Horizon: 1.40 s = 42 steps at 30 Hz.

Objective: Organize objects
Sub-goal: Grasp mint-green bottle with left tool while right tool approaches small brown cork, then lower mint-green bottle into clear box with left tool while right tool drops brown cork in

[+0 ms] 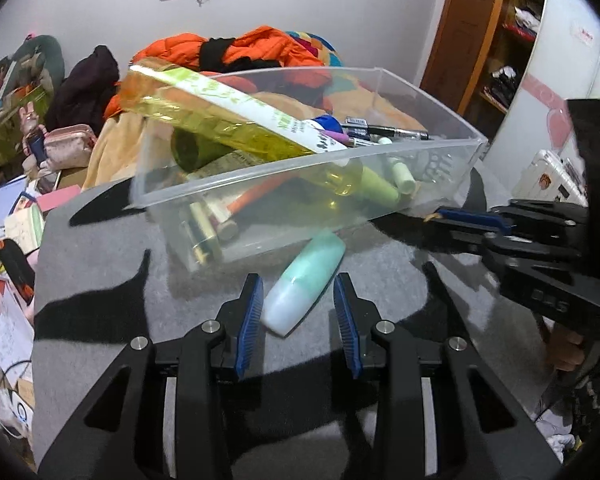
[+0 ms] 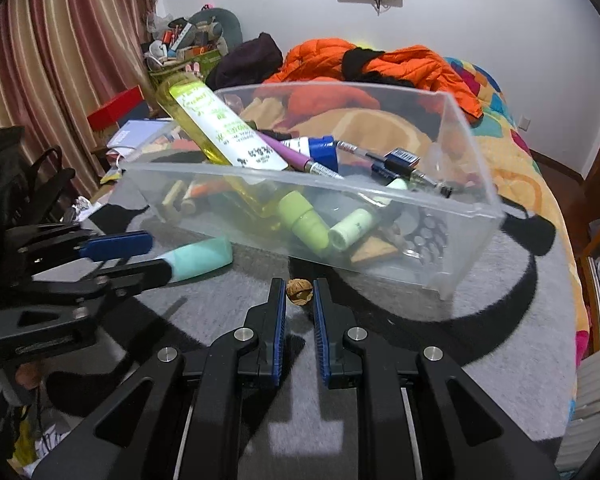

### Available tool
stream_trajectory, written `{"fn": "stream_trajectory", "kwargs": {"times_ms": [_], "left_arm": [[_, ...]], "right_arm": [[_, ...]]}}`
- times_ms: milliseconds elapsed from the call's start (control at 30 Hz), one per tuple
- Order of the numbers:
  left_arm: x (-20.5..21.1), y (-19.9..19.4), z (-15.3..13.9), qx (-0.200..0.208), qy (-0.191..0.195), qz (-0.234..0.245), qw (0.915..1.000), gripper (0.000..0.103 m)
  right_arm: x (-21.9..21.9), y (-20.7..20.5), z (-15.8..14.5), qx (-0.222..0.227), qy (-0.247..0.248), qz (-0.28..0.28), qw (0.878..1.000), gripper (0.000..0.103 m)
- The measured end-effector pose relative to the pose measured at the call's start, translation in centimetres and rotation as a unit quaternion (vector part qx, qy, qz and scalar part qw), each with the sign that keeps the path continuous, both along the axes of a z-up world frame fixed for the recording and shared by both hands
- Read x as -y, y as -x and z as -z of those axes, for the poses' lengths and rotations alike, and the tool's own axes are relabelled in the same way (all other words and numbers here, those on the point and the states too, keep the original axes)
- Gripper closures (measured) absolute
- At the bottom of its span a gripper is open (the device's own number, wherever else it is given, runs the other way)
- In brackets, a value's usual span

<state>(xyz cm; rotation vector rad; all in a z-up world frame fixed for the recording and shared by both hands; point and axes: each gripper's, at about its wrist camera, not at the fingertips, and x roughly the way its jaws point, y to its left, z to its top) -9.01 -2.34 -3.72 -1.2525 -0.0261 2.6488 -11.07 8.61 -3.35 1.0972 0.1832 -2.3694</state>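
**Layout around the claws**

Left claw (image 1: 298, 312): tube (image 1: 304, 284) lies between its fingers on the blanket (image 1: 100, 280); bin (image 1: 260, 184) just ahead. Right claw (image 2: 300, 312): walnut (image 2: 299, 290) at its fingertips, bin (image 2: 440, 248) ahead-right. Bottle (image 2: 216, 128) leans over the bin's far-left rim; pens (image 2: 380, 160) in the bin beside it. Jacket (image 2: 380, 60) behind the bin.
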Motion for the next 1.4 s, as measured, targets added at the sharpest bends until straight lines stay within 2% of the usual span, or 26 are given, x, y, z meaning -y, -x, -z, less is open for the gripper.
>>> {"fn": "stream_trajectory", "kwargs": {"times_ms": [233, 300, 333, 400, 600, 933, 1233, 1400], "left_arm": [[-2.1, 2.4, 1.7, 0.016, 0.035, 0.019, 0.9991, 0.067], [-2.6, 2.1, 1.8, 0.009, 0.047, 0.026, 0.9985, 0.071], [-2.8, 1.9, 1.8, 0.007, 0.049, 0.029, 0.9984, 0.078], [-3.1, 1.4, 1.8, 0.003, 0.054, 0.029, 0.9981, 0.079], [-2.3, -0.4, 1.3, -0.003, 0.039, 0.021, 0.999, 0.079], [0.0, -2.9, -3.2, -0.062, -0.004, -0.013, 0.998, 0.079], [0.7, -1.6, -7.4, -0.117, -0.01, -0.033, 0.9925, 0.079], [1.3, -0.1, -8.7, -0.135, -0.007, -0.043, 0.9899, 0.079]], "right_arm": [[-0.9, -0.9, -1.0, -0.004, 0.016, 0.001, 1.0, 0.091], [-1.0, -1.3, -1.0, -0.005, 0.017, 0.001, 1.0, 0.091], [-1.1, -1.3, -1.1, -0.005, 0.018, 0.002, 1.0, 0.091], [-1.3, -1.2, -1.1, -0.006, 0.019, 0.003, 1.0, 0.091], [-1.7, -1.6, -1.6, -0.011, 0.029, 0.005, 1.0, 0.091], [-2.2, -1.8, -3.7, -0.035, 0.047, 0.013, 0.998, 0.091], [-2.2, -0.6, -6.7, -0.073, 0.058, 0.022, 0.995, 0.091], [-1.9, 0.8, -7.6, -0.086, 0.059, 0.029, 0.994, 0.091]]}}
